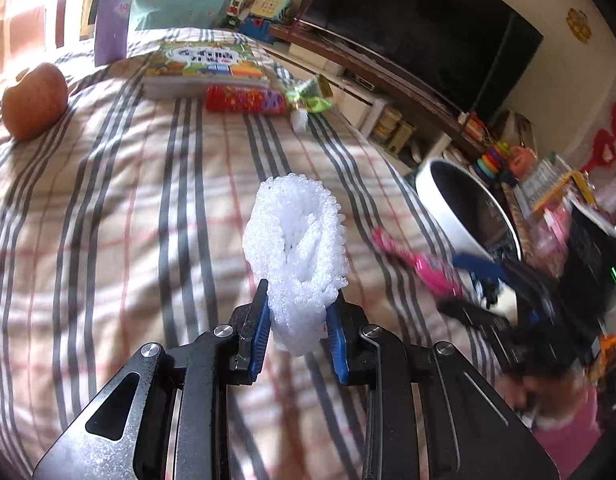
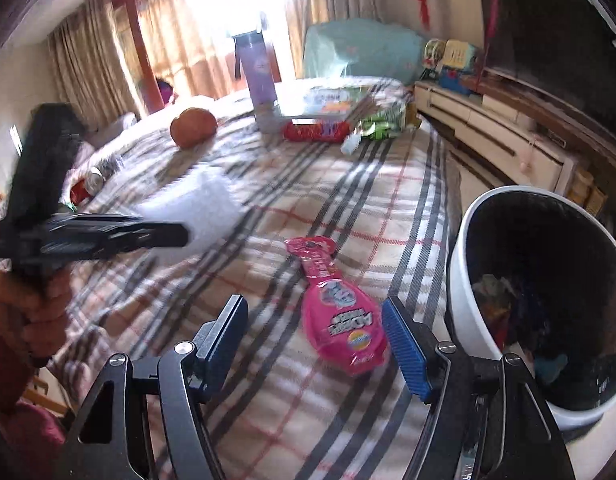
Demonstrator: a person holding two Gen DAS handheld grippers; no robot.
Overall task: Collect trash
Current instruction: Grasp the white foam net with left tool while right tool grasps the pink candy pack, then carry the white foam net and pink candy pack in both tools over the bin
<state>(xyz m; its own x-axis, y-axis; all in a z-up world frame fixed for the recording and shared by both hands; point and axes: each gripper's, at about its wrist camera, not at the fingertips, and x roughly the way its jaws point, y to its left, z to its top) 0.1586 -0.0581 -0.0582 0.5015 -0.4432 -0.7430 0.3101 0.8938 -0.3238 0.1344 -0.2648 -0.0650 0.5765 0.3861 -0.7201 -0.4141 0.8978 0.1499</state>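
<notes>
My left gripper [image 1: 296,316] is shut on a white foam net sleeve [image 1: 296,248] and holds it above the plaid bed cover [image 1: 128,200]. In the right wrist view the left gripper [image 2: 176,236] shows blurred at the left with the white foam [image 2: 204,204]. My right gripper [image 2: 316,320] is open and empty, just above a pink wrapper [image 2: 340,312] lying flat on the bed. A white trash bin [image 2: 464,272] with trash inside stands at the bed's right edge; it also shows in the left wrist view [image 1: 440,208]. A red wrapper [image 1: 244,99] and a green wrapper [image 1: 308,98] lie at the far side.
An apple [image 1: 34,100], a book [image 1: 204,66] and a purple bottle [image 1: 112,12] sit on the far part of the bed. A TV [image 1: 420,24] on a low cabinet [image 2: 500,128] runs along the right. Toys crowd the floor behind the bin.
</notes>
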